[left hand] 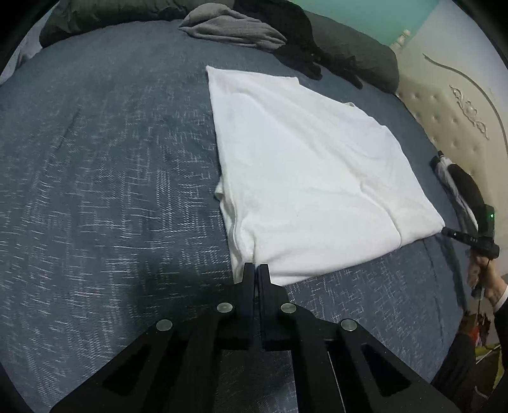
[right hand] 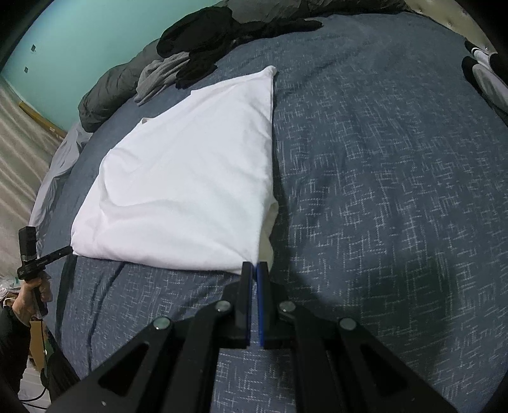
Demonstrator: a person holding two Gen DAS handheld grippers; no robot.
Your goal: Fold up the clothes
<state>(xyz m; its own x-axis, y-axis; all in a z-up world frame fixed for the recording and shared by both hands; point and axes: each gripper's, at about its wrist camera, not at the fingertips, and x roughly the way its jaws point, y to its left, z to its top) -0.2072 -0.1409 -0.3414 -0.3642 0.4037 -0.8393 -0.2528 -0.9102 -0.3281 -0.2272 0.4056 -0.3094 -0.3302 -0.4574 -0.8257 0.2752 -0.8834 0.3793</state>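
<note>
Two grippers sit at the two near corners of a white garment (left hand: 304, 178) that lies flat on the blue-grey bedspread (left hand: 104, 178). The garment is already doubled over into a neat rectangle, with layered edges showing along its left side in the left wrist view. The left gripper (left hand: 256, 270) has its jaws clenched at the near left corner; its tips meet right at the cloth's edge, and it looks as though they pinch the corner, though the layers between them are hidden. The right gripper (right hand: 254, 268) is likewise drawn together at the near right corner, with only a thin slit between its fingers, touching the hem; whether cloth is caught there I cannot tell for sure.

Holding both near corners at once makes sense for a fold: it keeps the edge straight and the layers together, so the near edge could be carried toward the far edge as one. It would equally suit setting a finished fold down and smoothing it. The cloth is thin and limp, so a one-sided pull would likely skew it.

Far across the bed lie a grey garment (left hand: 235, 27) and black clothes (left hand: 304, 47), crumpled against a dark duvet (left hand: 358, 54). A padded headboard (left hand: 451, 108) stands at the right.
</note>
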